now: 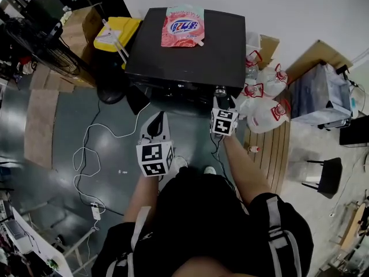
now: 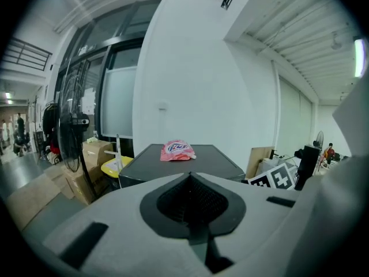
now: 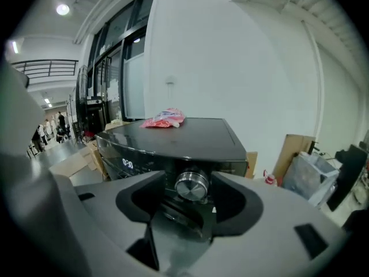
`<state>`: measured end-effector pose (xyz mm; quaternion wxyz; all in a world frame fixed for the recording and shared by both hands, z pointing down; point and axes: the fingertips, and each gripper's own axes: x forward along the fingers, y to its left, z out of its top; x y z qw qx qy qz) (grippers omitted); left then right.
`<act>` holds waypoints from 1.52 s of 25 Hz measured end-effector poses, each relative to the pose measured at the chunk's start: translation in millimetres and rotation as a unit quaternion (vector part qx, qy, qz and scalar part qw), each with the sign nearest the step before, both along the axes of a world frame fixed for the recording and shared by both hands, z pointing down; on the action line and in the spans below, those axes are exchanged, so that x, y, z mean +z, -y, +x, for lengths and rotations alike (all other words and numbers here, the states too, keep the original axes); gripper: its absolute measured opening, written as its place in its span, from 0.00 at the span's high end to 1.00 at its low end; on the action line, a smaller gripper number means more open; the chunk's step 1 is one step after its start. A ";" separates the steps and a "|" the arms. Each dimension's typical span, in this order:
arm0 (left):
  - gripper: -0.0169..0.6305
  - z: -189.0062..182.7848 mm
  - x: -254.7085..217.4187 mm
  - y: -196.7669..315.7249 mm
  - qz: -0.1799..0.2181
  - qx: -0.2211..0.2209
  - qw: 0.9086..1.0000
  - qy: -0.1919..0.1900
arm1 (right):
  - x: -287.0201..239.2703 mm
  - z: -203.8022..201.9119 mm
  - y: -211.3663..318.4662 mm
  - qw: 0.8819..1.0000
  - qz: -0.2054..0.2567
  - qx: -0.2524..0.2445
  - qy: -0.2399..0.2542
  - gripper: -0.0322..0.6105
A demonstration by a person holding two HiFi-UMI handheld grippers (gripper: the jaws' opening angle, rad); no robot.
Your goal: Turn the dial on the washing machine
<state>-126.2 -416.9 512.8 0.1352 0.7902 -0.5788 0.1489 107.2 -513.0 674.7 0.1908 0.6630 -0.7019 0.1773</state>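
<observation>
Right gripper view: washing machine (image 3: 173,136) display digits, pink pouch (image 3: 164,118) lettering unreadable. Silver dial (image 3: 192,184) on front panel, axis horizontal, faces right gripper (image 3: 189,197), fingers (image 3: 259,224) spread either side. Left gripper (image 2: 189,176) fingers (image 2: 115,224) closed, empty.

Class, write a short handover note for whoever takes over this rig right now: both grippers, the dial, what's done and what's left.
Left gripper: jaws together, empty, held back from the washing machine.
Right gripper: jaws apart, with the dial framed between them and not clamped.
The dial is on the machine's front panel. A pink pouch lies on top.
Done: right gripper lined up on the dial.
Left: close on it and turn.
</observation>
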 end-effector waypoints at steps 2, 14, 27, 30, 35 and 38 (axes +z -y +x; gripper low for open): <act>0.98 -4.9 4.1 1.6 -0.005 -0.004 1.000 0.004 | 15.8 2.9 7.7 1.000 -0.012 0.006 -0.011 0.61; 0.98 -37.0 16.2 1.8 -0.022 -0.034 0.999 0.024 | 59.7 3.2 36.7 0.998 -0.052 0.043 0.008 0.55; 0.98 -37.1 9.4 4.1 -0.015 -0.046 0.999 0.025 | 67.3 16.7 36.8 0.976 -0.056 0.079 0.195 0.55; 0.98 -37.3 8.8 0.7 -0.014 -0.053 0.998 0.025 | 68.2 16.7 37.4 0.975 -0.054 0.080 0.203 0.55; 0.98 -36.6 10.2 -8.0 -0.018 -0.059 0.998 0.031 | 69.1 17.3 36.9 0.969 -0.059 0.086 0.222 0.55; 0.98 -34.6 11.5 -13.9 -0.020 -0.060 0.997 0.035 | 72.1 19.3 36.6 0.953 -0.062 0.097 0.282 0.55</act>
